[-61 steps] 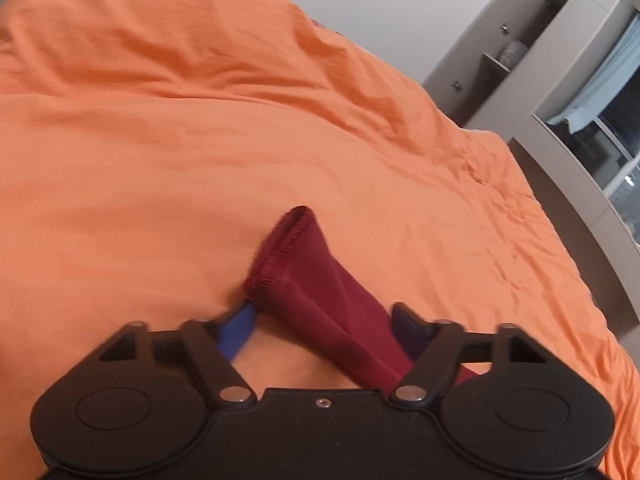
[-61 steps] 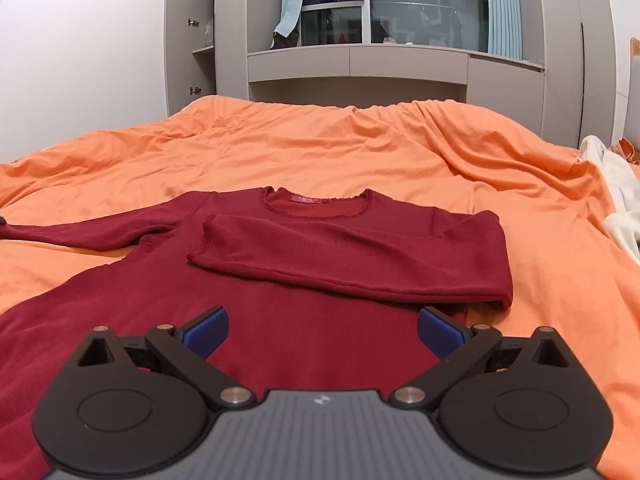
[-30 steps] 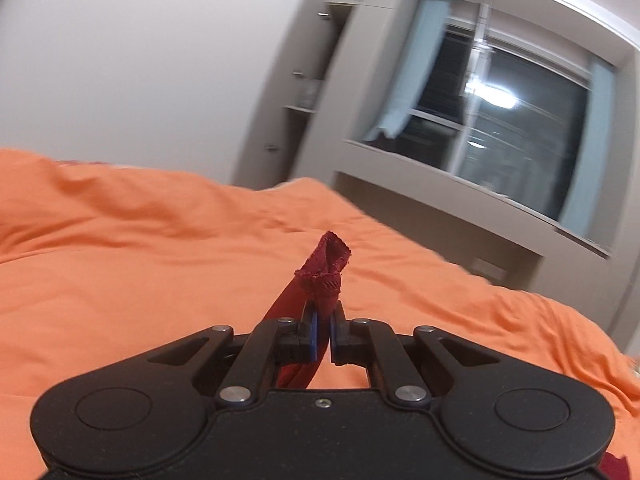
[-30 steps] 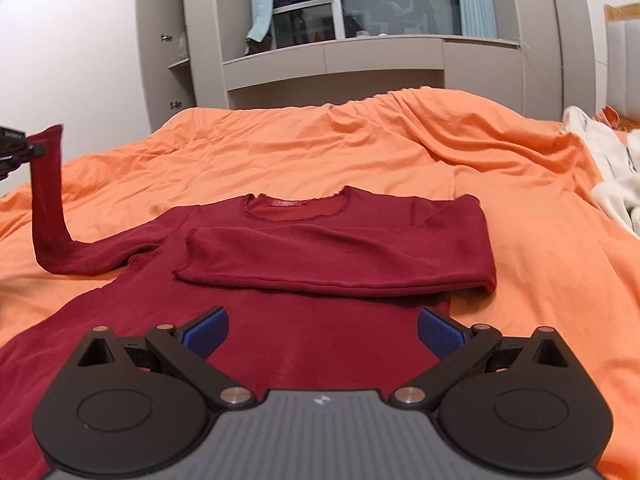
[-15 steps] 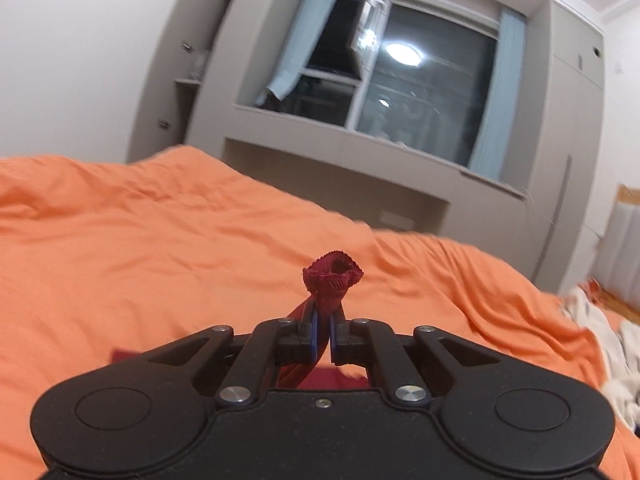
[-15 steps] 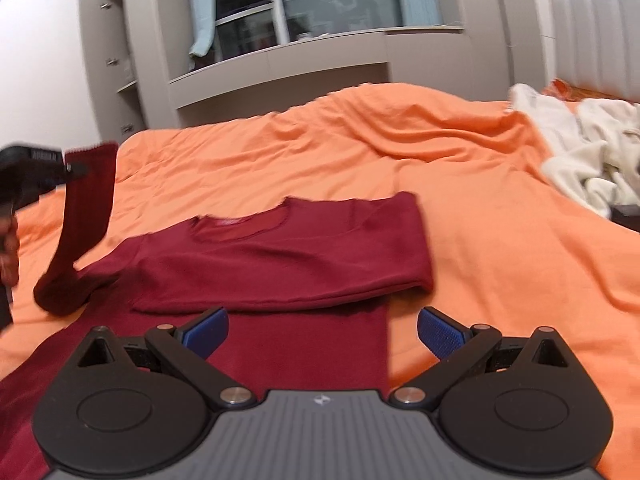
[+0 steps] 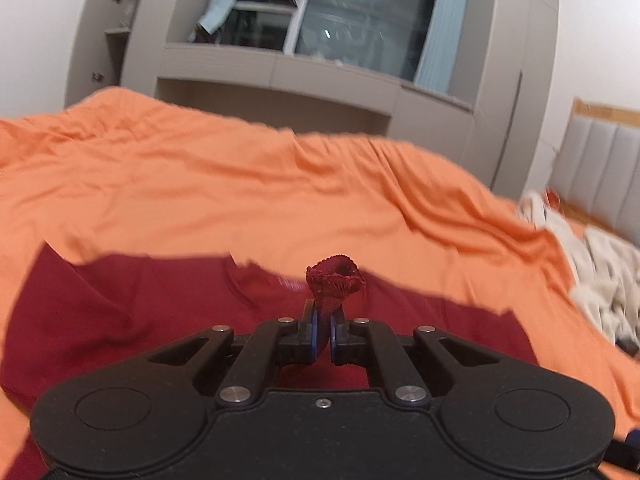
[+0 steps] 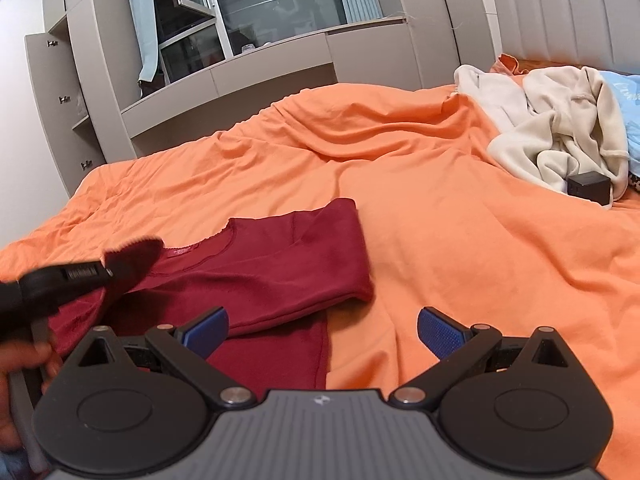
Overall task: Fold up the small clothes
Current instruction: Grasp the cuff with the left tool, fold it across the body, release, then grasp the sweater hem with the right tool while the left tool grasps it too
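Observation:
A dark red long-sleeved shirt (image 8: 280, 264) lies flat on the orange bed cover, one sleeve folded across its chest. My left gripper (image 7: 324, 330) is shut on the cuff of the other sleeve (image 7: 334, 280) and holds it in the air over the shirt's body (image 7: 140, 312). In the right wrist view the left gripper (image 8: 108, 272) shows at the left with the sleeve (image 8: 132, 260) hanging from it. My right gripper (image 8: 322, 330) is open and empty, low over the shirt's right edge.
The orange bed cover (image 8: 460, 240) fills both views. A heap of cream clothes (image 8: 560, 136) with a small black box (image 8: 590, 188) lies at the right, also seen in the left wrist view (image 7: 600, 272). Grey cupboards and a window (image 7: 340, 28) stand behind the bed.
My left gripper closed on the sleeve cuff, lifted it off the bed and carried it right, over the shirt's body. My right gripper drifted right and stayed open.

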Action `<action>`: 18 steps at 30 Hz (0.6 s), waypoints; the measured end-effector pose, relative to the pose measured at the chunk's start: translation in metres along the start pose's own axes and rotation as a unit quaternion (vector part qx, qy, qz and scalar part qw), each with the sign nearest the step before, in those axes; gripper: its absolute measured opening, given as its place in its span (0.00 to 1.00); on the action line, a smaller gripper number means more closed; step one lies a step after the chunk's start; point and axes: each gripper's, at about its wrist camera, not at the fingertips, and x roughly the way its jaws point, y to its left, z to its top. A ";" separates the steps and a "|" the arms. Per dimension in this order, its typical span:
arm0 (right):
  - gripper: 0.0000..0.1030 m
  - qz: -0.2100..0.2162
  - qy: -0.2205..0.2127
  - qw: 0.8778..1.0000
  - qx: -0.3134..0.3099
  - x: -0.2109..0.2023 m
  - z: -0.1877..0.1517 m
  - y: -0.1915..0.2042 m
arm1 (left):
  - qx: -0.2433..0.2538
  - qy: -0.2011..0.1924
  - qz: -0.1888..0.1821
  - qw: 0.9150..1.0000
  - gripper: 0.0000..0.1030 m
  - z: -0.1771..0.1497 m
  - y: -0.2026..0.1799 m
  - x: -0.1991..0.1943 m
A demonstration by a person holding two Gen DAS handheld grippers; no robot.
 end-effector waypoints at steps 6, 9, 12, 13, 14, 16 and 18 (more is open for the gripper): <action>1.00 -0.005 0.006 1.000 -0.003 0.005 0.000 0.000 | -0.010 0.051 -0.022 0.998 0.34 -0.014 0.001 0.010; 1.00 -0.007 0.011 1.000 -0.008 0.008 -0.002 0.001 | -0.017 0.063 -0.030 0.997 0.64 -0.014 0.006 0.007; 1.00 -0.008 0.019 1.000 -0.016 0.013 -0.003 0.005 | -0.021 0.068 -0.040 0.997 0.80 -0.010 0.012 0.000; 1.00 -0.008 0.021 1.000 -0.019 0.014 -0.003 0.007 | -0.021 0.070 -0.045 0.996 0.86 -0.007 0.016 -0.003; 1.00 -0.008 0.021 0.999 -0.023 0.015 -0.002 0.010 | -0.020 0.071 -0.048 0.996 0.88 -0.006 0.020 -0.007; 1.00 -0.004 0.021 0.999 -0.037 0.018 -0.001 0.016 | -0.014 0.068 -0.047 0.996 0.92 -0.001 0.030 -0.015; 1.00 0.004 0.017 0.998 -0.057 0.020 0.000 0.024 | -0.007 0.066 -0.041 0.997 0.95 0.005 0.045 -0.023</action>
